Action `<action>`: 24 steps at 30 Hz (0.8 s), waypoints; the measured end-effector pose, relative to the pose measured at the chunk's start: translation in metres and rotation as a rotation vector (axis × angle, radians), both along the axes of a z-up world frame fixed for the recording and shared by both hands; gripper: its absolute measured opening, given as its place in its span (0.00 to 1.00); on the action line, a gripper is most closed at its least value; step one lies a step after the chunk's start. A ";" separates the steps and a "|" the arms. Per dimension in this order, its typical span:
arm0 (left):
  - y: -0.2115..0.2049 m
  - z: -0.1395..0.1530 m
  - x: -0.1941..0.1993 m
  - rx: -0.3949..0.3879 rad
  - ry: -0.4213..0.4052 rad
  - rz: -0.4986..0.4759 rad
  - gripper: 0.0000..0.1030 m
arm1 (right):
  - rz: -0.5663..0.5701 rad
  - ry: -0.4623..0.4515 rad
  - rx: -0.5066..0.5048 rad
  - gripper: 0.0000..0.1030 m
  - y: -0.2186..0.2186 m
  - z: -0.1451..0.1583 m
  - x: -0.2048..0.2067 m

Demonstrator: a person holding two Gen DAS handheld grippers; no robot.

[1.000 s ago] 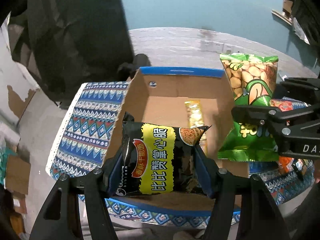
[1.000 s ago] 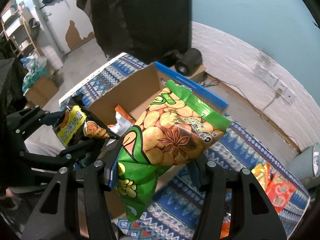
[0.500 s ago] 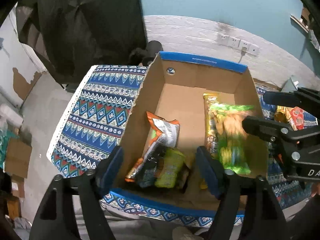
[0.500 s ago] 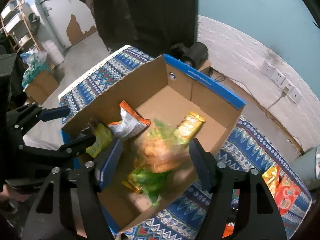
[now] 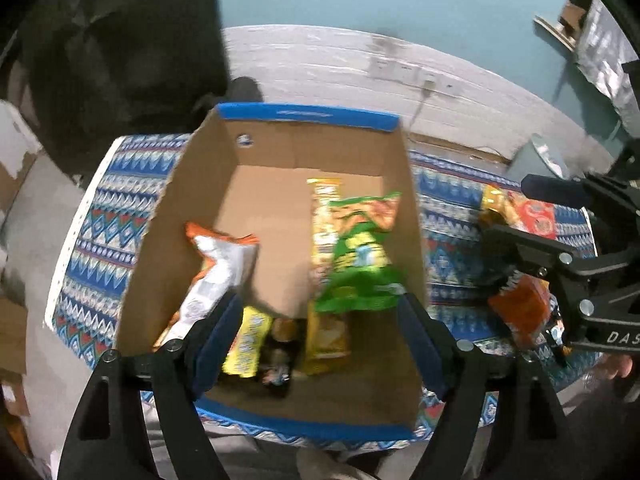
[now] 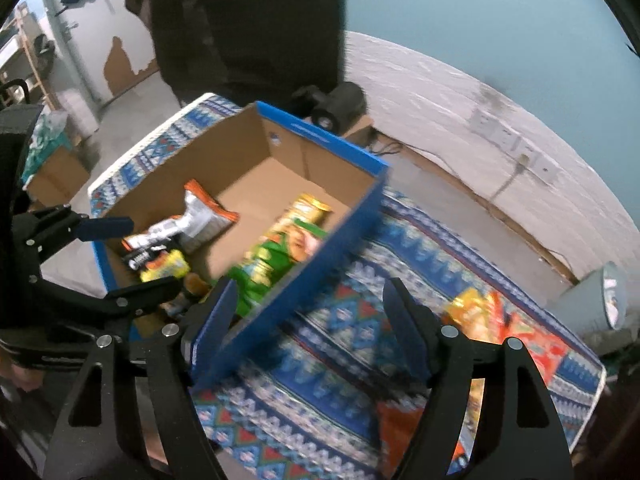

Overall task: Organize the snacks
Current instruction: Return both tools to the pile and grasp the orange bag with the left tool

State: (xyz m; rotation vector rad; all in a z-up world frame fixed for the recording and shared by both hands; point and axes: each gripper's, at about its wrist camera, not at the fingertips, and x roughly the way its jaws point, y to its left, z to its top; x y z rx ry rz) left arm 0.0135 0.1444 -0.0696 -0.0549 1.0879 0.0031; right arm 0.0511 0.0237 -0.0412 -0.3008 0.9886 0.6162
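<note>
Since a second ago both bags have dropped: from the left wrist, the left gripper [image 5: 320, 336] stands apart and empty over the cardboard box [image 5: 308, 118] — green peanut bag [image 5: 360, 264] and black-yellow bag [image 5: 250, 340] lie inside. From the right wrist, the right gripper [image 6: 308, 320], jaws opening on nothing, hangs over the patterned cloth [image 6: 348, 384] — loose snack packets [image 6: 500, 320] remain there to collect.

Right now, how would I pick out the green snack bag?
Find the open cardboard box with blue edges on the patterned cloth. Inside, by its right wall, the green bag lies across a long yellow packet; it is the only green one.

Patterned cloth [image 6: 340, 360] motion-blurred, loose snack packets [image 6: 480, 320] indistinct
</note>
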 end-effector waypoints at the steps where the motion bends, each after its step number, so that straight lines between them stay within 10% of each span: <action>1: -0.008 0.001 0.000 0.010 -0.003 -0.015 0.78 | -0.009 -0.004 -0.004 0.74 -0.007 0.001 -0.001; 24: -0.157 -0.020 0.002 0.150 0.040 -0.301 0.79 | -0.194 0.002 -0.123 0.76 -0.151 -0.028 -0.016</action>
